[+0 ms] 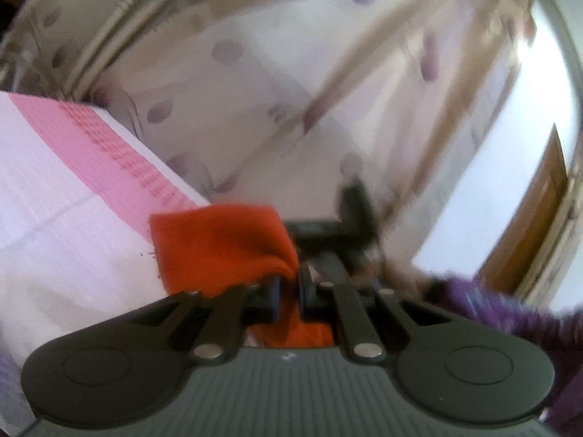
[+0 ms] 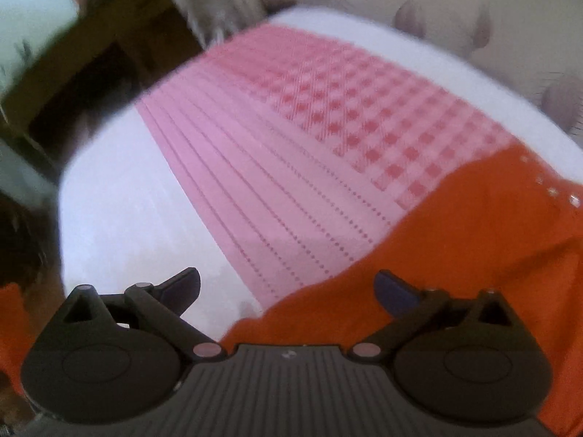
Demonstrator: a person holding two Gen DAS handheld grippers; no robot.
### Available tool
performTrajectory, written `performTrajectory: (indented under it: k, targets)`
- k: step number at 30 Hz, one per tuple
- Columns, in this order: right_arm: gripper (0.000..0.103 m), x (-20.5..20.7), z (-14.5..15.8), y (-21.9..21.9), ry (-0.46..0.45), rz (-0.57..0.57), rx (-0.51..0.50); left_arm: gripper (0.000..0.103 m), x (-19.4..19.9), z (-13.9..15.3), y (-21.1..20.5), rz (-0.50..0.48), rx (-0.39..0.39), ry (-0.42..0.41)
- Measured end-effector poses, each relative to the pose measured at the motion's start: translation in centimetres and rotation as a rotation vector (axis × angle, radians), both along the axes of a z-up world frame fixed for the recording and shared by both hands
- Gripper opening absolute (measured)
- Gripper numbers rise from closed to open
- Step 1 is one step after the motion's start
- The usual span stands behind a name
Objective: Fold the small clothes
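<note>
An orange garment (image 1: 222, 244) is pinched between the blue pads of my left gripper (image 1: 288, 291), which is shut on a fold of it and points level above the table edge. In the right wrist view the same orange garment (image 2: 473, 236) lies spread over the lower right of the pink and white cloth (image 2: 291, 153). My right gripper (image 2: 288, 291) hangs over the garment's edge with its jaws wide apart and nothing between the fingertips (image 2: 395, 291). The other gripper (image 1: 349, 225) shows dark and blurred beyond the left one.
A pink checked and white cloth (image 1: 73, 189) covers the table. A spotted curtain (image 1: 255, 73) hangs behind it. A wooden door (image 1: 528, 218) stands at the right, and dark wooden furniture (image 2: 91, 54) at the far left. A purple sleeve (image 1: 510, 320) shows at the lower right.
</note>
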State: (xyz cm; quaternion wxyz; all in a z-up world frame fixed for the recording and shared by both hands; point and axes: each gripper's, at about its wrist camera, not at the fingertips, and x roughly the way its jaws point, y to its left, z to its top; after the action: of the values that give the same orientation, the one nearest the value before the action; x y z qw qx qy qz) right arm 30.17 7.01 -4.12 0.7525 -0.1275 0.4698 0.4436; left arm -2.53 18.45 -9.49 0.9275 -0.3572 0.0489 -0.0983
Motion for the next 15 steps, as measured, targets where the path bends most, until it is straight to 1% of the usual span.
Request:
performTrajectory:
  k: [3,5,7,9,11,13,15]
  targets:
    - [0.103,-1.3,1.1,-3.7,0.012,-0.102,0.133,0.009,0.8,1.1,1.7,0.056,-0.018,-0.007]
    - [0.103,-1.6,1.2,-6.5,0.072,-0.188,0.227,0.009,1.5,2.4,3.0,0.096,-0.017,-0.021]
    - [0.103,-1.1,0.6,-8.3,0.14,-0.249,0.312,0.009,2.1,3.8,4.3,0.14,-0.015,-0.036]
    - [0.103,-1.0,-0.5,-10.0,0.236,-0.298,0.432,0.009,2.9,5.2,6.0,0.184,-0.044,-0.059]
    - [0.103,-0.6,-1.7,-10.3,0.294,-0.334,0.492,0.009,3.9,6.8,7.7,0.232,-0.042,-0.085]
    - [0.103,-0.4,-2.6,-10.1,0.3,-0.352,0.519,0.008,5.3,8.2,9.5,0.274,-0.044,-0.105]
    - [0.103,-0.1,-3.5,-9.5,0.333,-0.365,0.546,0.008,6.9,9.6,11.0,0.291,-0.049,-0.112]
